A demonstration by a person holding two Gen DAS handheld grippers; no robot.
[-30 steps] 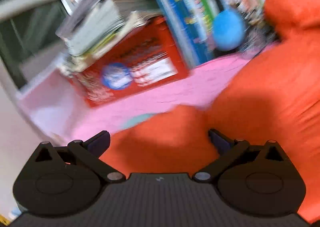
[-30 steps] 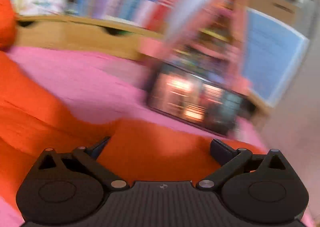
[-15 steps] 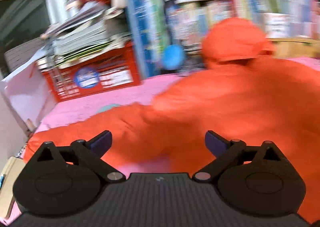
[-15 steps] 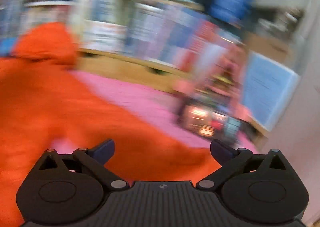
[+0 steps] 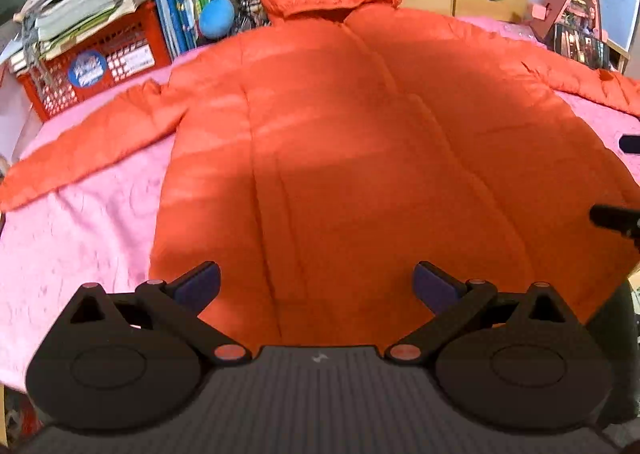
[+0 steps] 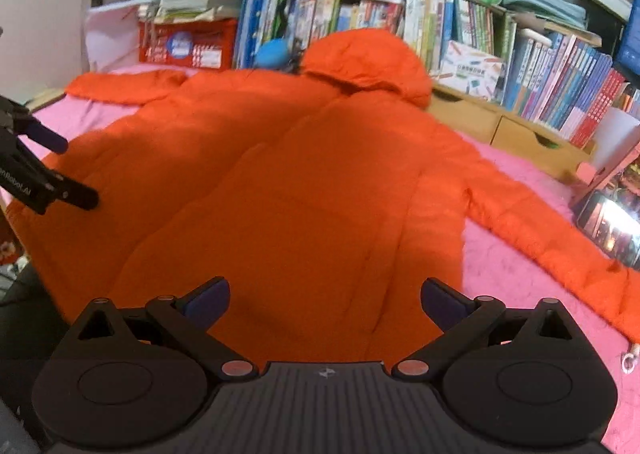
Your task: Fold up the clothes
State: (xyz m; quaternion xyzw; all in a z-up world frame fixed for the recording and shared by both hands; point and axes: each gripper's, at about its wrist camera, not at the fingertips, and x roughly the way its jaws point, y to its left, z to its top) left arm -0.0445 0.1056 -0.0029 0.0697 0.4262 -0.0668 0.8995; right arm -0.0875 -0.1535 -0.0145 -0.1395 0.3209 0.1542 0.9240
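Orange hooded jacket (image 5: 360, 141): spread flat on pink cover (image 5: 80, 221), sleeves out sideways, unfolded. Long axis hem to hood; hood points toward bookshelf (image 6: 520, 65) (hem nearest). Left gripper (image 5: 316, 284) and right gripper (image 6: 325, 300) above hem, jaws wide, holding nothing. Folding likely calls for gripping a sleeve or side edge.

Both fisheye views were sharp and brightly lit, with colours strongly saturated. A broad soft shadow lay across the near half of the puffy orange hooded jacket (image 5: 360, 125) just ahead of the open jaws, while its far part beyond them caught faint slanting stripes of warmer light. The row of upright colourful books (image 6: 560, 93) bowed at the rim from lens distortion. A glowing phone screen (image 6: 612, 221), far right of the jaws, showed mild glare.
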